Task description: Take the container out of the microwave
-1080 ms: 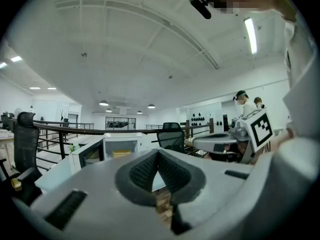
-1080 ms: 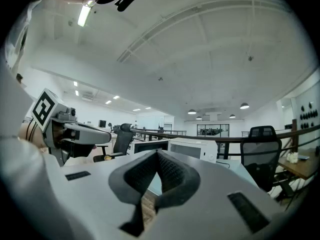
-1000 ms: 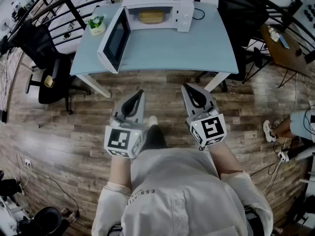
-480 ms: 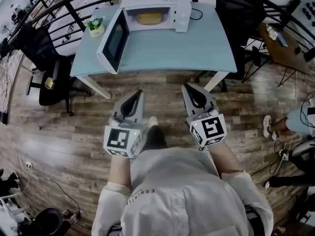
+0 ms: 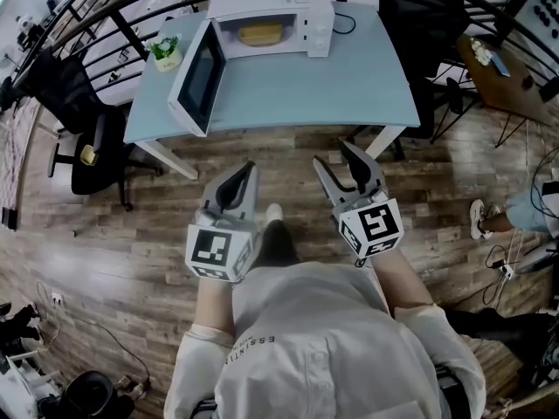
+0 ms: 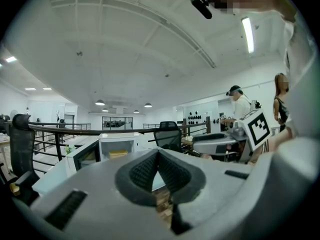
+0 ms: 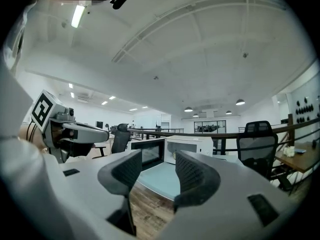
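Observation:
A white microwave (image 5: 271,17) stands at the far side of the pale blue table (image 5: 349,85), its door (image 5: 196,78) swung open to the left. Inside it lies a flat yellowish container (image 5: 260,33), also seen in the left gripper view as the container (image 6: 118,153). Both grippers hover over the wooden floor, well short of the table. My left gripper (image 5: 243,174) is shut, its pads meeting at the tips with nothing between them. My right gripper (image 5: 342,159) is opening, its jaws spread wide and empty; the microwave (image 7: 187,148) shows between them.
A small potted plant (image 5: 166,51) sits at the table's far left corner. Black office chairs (image 5: 83,138) stand left of the table and another chair (image 5: 419,24) right of it. A wooden table (image 5: 507,72) is at the far right, and a person's shoes (image 5: 479,221) show near it.
The right gripper's jaws have spread from shut to wide apart. Both hands have stayed in place, and the left gripper remains shut.

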`<act>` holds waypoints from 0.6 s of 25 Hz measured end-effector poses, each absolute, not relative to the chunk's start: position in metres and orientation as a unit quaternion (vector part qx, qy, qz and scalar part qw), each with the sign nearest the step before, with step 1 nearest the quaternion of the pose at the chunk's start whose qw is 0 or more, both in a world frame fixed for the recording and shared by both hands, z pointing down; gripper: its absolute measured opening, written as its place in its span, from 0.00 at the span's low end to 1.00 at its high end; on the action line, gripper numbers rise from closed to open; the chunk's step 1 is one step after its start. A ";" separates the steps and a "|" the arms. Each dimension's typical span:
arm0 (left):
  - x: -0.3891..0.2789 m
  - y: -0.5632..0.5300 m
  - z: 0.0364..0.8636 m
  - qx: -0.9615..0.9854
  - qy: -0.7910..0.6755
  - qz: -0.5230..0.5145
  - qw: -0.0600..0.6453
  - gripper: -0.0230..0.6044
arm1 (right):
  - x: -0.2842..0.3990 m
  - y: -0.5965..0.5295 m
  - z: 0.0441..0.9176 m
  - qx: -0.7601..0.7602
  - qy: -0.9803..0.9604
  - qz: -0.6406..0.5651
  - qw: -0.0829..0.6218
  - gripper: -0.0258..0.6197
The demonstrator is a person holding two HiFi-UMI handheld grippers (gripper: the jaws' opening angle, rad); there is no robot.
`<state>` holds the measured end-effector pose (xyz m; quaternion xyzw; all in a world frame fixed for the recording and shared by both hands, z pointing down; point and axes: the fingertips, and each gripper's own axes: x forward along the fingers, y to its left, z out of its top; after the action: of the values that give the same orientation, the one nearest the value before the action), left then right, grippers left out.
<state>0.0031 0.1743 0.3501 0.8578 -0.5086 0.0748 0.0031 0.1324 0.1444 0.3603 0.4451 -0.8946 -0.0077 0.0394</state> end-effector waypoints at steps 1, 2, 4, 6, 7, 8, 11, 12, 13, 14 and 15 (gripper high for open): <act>0.002 0.170 0.351 0.858 -0.508 0.076 0.004 0.03 | 0.133 0.140 0.361 0.447 -0.894 -0.006 0.040 0.35; 0.001 0.165 0.352 0.858 -0.507 0.077 0.005 0.03 | 0.132 0.135 0.362 0.449 -0.893 -0.005 0.041 0.35; -0.002 0.154 0.354 0.860 -0.505 0.076 0.009 0.03 | 0.131 0.125 0.365 0.450 -0.892 -0.001 0.043 0.35; -0.002 0.142 0.357 0.863 -0.500 0.077 0.011 0.03 | 0.128 0.115 0.369 0.449 -0.892 0.003 0.048 0.35; -0.003 0.135 0.359 0.864 -0.497 0.078 0.011 0.03 | 0.126 0.108 0.371 0.449 -0.892 0.004 0.051 0.35; -0.004 0.127 0.361 0.865 -0.495 0.078 0.012 0.03 | 0.124 0.101 0.373 0.449 -0.892 0.005 0.053 0.35; -0.012 0.097 0.364 0.869 -0.489 0.074 0.017 0.03 | 0.114 0.073 0.378 0.446 -0.893 0.008 0.058 0.35; -0.015 0.086 0.365 0.870 -0.487 0.073 0.019 0.03 | 0.110 0.063 0.379 0.445 -0.894 0.010 0.061 0.35; -0.019 0.074 0.365 0.871 -0.486 0.071 0.022 0.03 | 0.105 0.052 0.380 0.444 -0.894 0.011 0.065 0.35; -0.025 0.061 0.366 0.871 -0.486 0.069 0.026 0.03 | 0.100 0.041 0.381 0.442 -0.894 0.013 0.070 0.35; -0.031 0.049 0.366 0.871 -0.486 0.067 0.029 0.03 | 0.093 0.030 0.382 0.440 -0.895 0.014 0.074 0.35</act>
<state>-0.0309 0.0487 0.3656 0.8711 -0.4856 0.0675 0.0292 0.0934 0.0297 0.3820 0.4405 -0.8946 0.0139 0.0744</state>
